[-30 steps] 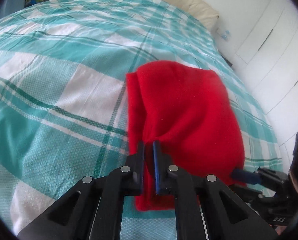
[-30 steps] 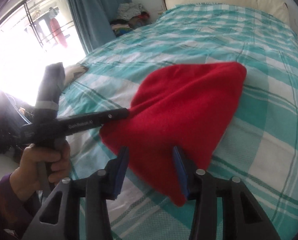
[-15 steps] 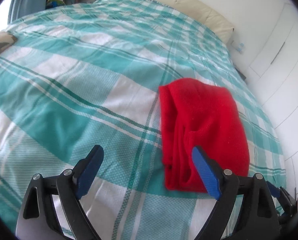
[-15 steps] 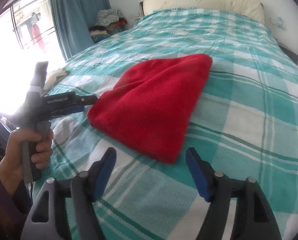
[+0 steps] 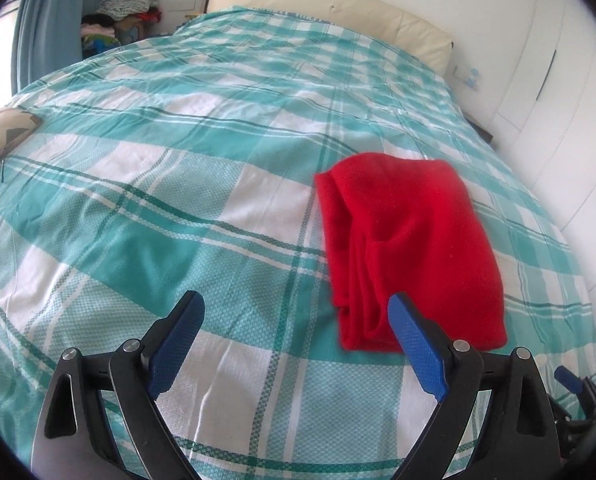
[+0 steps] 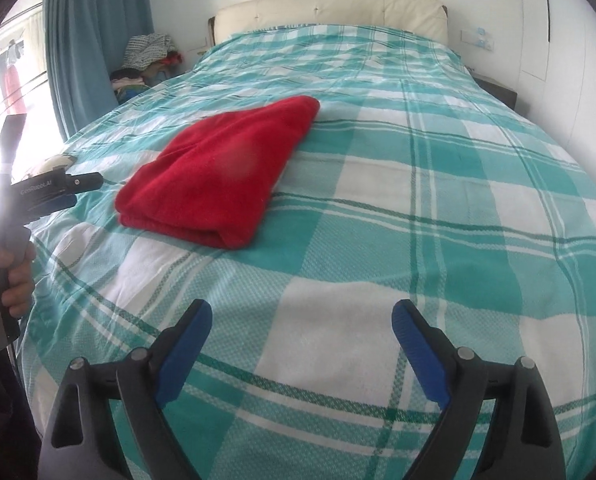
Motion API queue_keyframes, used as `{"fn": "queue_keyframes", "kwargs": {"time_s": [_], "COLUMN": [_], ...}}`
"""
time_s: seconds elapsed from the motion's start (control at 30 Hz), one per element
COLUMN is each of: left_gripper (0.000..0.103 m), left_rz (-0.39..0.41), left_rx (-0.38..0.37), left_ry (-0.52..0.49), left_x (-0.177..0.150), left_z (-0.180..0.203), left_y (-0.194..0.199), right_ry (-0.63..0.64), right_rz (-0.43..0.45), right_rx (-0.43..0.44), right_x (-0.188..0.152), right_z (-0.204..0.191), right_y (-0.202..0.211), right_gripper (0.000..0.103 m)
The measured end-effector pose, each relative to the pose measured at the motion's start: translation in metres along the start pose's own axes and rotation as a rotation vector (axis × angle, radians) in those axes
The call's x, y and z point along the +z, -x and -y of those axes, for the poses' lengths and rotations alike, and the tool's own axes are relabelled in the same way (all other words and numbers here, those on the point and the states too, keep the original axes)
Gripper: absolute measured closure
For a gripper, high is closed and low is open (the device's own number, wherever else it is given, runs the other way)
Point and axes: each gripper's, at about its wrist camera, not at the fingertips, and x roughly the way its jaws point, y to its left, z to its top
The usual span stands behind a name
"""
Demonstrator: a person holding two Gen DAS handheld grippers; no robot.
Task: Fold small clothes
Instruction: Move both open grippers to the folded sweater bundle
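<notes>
A folded red garment (image 5: 410, 240) lies flat on the teal checked bedspread (image 5: 157, 208). My left gripper (image 5: 295, 304) hangs open above the bed; its right finger (image 5: 414, 344) overlaps the garment's near corner in the picture, without touching it. In the right wrist view the red garment (image 6: 225, 172) sits to the upper left, well away from my right gripper (image 6: 302, 310). The right jaws are opening, with only the bedspread (image 6: 438, 208) behind them. A hand (image 6: 13, 276) holds the left gripper (image 6: 57, 188) just left of the garment.
A cream headboard (image 6: 330, 12) closes the far end of the bed. A pile of clothes (image 6: 149, 60) and a blue curtain (image 6: 93, 40) stand at the far left. White wardrobe doors (image 5: 554, 80) run along the right side. A beige cushion (image 5: 1, 136) lies at the left edge.
Both grippers let go of the red garment, opened wide and drew back. The garment now lies folded on the bed. The right gripper has also swung to the right.
</notes>
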Motion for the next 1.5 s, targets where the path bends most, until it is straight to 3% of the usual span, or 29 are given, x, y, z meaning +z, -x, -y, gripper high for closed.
{"fn": "queue_keyframes", "kwargs": {"time_s": [0.17,0.47,0.77,1.13,1.27,1.37,1.43,1.5], "left_gripper": [0.008,0.007,0.006,0.006,0.006,0.006,0.006,0.006], "left_rz": [0.010,0.022,0.033,0.021,0.022,-0.005,-0.041,-0.091], "left_rx": [0.048,0.119,0.130,0.121,0.120,0.096,0.008,-0.099], "left_ry": [-0.018,-0.083,-0.121,-0.136,-0.150,-0.143,-0.109,-0.046], "left_x": [-0.001,-0.003,-0.002,-0.001,-0.001,0.000,0.007,0.020], "left_z": [0.000,0.011,0.022,0.029,0.032,0.033,0.029,0.024], "left_y": [0.001,0.000,0.000,-0.004,-0.004,-0.007,-0.013,-0.024], "right_ry": [-0.078,-0.072,0.024,0.029,0.033,0.016,-0.009,-0.042], "right_rz": [0.001,0.003,0.055,0.040,0.035,0.036,0.038,0.041], "right_rx": [-0.033,-0.184,-0.386,-0.466,-0.468,-0.424,-0.307,-0.134], "right_x": [-0.004,0.009,0.050,0.053,0.053,0.053,0.056,0.065], "right_z": [0.010,0.000,-0.032,-0.023,-0.020,-0.017,-0.013,-0.005], "right_y": [0.004,0.015,0.017,0.010,0.009,0.006,0.003,-0.002], "right_gripper": [0.012,0.011,0.011,0.011,0.011,0.011,0.011,0.011]}}
